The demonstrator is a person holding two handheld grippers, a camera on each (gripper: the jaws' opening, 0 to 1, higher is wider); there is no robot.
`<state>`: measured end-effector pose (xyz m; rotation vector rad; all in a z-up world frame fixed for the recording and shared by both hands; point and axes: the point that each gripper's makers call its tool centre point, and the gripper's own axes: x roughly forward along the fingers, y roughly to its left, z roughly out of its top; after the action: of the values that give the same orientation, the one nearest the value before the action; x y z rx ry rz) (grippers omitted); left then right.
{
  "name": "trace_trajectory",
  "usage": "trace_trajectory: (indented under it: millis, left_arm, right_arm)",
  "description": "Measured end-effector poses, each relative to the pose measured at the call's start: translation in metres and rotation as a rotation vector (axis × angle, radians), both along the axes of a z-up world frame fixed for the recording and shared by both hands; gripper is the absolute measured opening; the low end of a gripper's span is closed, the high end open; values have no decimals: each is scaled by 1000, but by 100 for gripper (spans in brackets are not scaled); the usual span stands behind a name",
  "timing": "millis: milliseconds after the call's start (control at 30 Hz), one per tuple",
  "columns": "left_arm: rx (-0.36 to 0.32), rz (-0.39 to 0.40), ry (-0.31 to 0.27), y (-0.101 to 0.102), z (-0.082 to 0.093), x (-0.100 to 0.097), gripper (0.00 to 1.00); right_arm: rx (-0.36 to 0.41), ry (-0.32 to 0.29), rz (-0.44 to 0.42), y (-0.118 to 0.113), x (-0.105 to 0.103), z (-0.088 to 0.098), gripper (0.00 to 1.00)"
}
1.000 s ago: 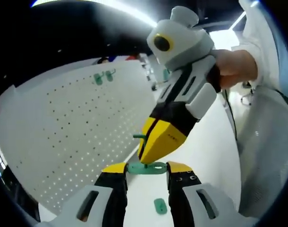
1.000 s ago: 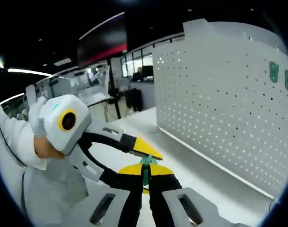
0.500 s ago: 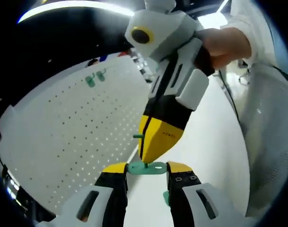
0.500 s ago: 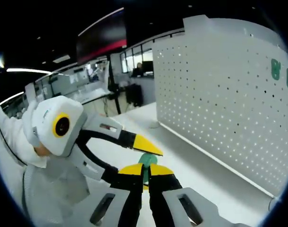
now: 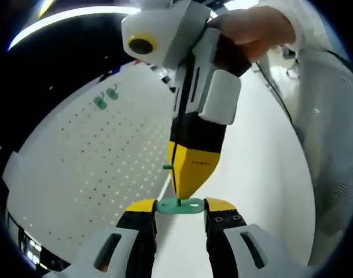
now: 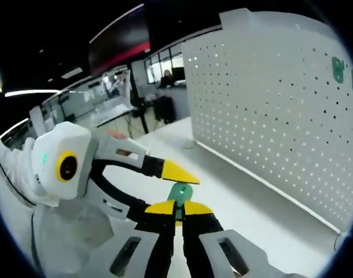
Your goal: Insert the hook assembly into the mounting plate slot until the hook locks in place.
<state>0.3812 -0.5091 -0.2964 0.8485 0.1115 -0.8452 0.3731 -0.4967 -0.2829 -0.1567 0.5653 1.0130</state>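
Standing upright on white table [image 6: 263, 214]: perforated pegboard [image 6: 269, 98].

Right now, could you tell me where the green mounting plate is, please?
In the left gripper view, the green mounting plate sits between the left tongs, under the right tongs, before the white pegboard.

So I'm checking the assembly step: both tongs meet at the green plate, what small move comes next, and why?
Probably press the right tongs straight toward the green plate, seating the hook. The left tongs hold the plate by its ends, and the right tongs' shut tips already meet its middle, with the hook's stub sticking out beside them. Whether it has locked cannot be told.
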Motion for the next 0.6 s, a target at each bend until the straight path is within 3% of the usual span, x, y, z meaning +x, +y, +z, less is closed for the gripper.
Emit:
trace_trajectory:
  millis: [600]
  left_arm:
    - [74,7,-53,1,-1,1,32]
  right_arm:
    - [16,33,-13,3,2,-2,1]
